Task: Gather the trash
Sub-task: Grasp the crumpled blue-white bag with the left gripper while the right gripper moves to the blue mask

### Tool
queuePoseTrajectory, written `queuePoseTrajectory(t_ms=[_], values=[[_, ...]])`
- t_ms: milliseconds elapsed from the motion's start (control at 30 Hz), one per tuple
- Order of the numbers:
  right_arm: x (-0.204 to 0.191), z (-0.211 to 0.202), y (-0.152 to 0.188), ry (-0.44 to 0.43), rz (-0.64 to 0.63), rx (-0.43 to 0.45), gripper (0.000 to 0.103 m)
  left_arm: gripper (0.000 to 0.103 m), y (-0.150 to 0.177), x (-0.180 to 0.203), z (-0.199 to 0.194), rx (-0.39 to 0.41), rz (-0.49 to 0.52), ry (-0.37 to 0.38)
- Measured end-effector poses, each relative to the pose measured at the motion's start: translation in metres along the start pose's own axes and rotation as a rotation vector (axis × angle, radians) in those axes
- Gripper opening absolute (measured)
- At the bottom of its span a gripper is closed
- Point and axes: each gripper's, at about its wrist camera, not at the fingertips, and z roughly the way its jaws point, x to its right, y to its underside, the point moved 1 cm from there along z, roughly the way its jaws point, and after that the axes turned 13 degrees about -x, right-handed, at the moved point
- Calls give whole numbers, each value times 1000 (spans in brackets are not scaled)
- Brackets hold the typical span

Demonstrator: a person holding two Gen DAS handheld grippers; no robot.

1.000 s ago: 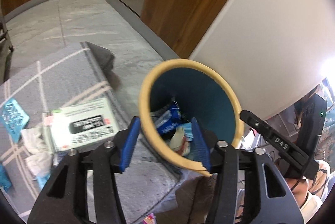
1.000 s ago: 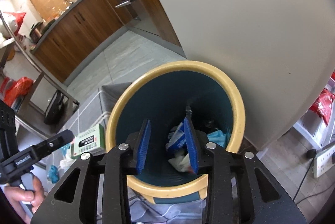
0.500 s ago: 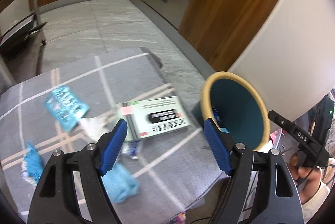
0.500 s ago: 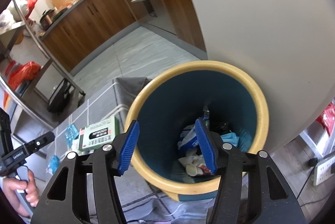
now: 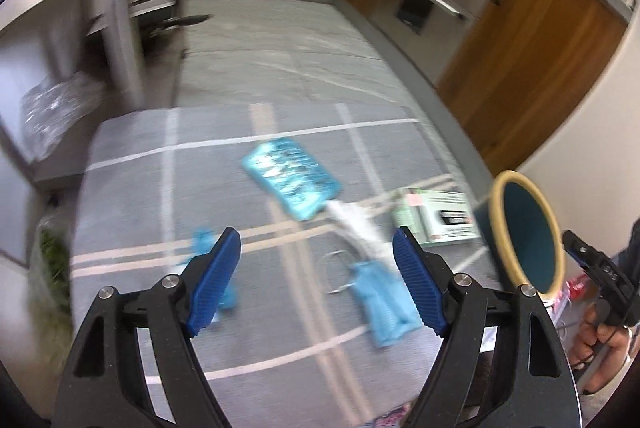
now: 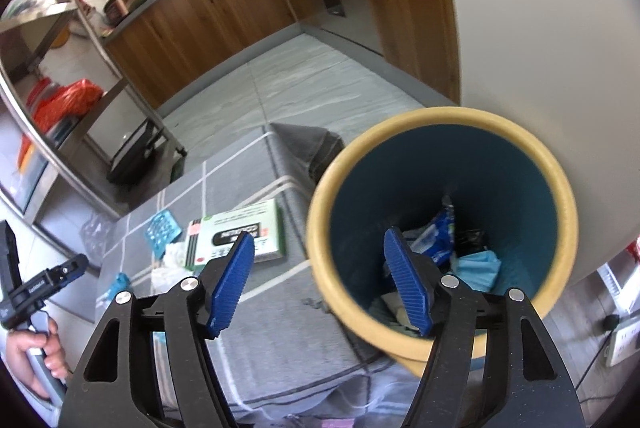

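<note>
Several pieces of trash already lie in the round bin with the dark teal inside and pale yellow rim [image 6: 442,224]: a blue wrapper [image 6: 438,232], a light blue face mask [image 6: 478,266] and some pale crumpled scraps. So part of the job looks done.

Left to collect, on the grey cloth-covered surface with white crossing stripes [image 5: 132,196]:
- flat turquoise packet [image 5: 290,178], mid-surface
- white crumpled tissue [image 5: 358,224], touching the packet's near corner
- green-and-white cardboard box with a black label [image 5: 436,218], just beside the bin
- light blue crumpled glove or mask [image 5: 382,302], near the front edge
- smaller blue scrap [image 5: 204,242], partly hidden behind the left finger; what it is I cannot tell.

Left gripper [image 5: 318,282]: its fingers have just been opening, now wide, nothing between them, hovering over the near part of the surface. Right gripper [image 6: 320,284]: fingers also just opening, wide and empty; one finger sits over the bin's mouth, the other outside the rim.

Room for moving: the bin stands at the surface's right end, close against a white wall [image 6: 540,28]. The middle of the surface is open. The light blue piece lies close to the front edge, so a push could, I judge, send it off. The left view is blurred; fine detail is unreliable.
</note>
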Motion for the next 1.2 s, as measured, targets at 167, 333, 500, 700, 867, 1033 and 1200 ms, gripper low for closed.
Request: queuePoseTrajectory(t_ms=[167,333,500,700,867,1033,1200], values=[[-21,6,2,-12,-31,-15,70,77,12,-48,7,-30,-92,-59],[-39,13,6,-19,-68,-34,70,77,20,-74,27,-81,-139,-69],[-54,18,12,-20,-111,-57,70,77,19,-78,52,-122,-145,-68],[-66,26,18,-21,-147,-84,70,48,22,-81,77,-184,-142,-60],[-80,36,26,-30,-182,-116,70,45,21,-77,65,-157,-142,-54],[-105,51,38,-49,-240,-163,70,45,17,-71,43,-104,-153,-10],[-131,68,51,-71,-283,-212,70,45,13,-69,29,-75,-169,26]])
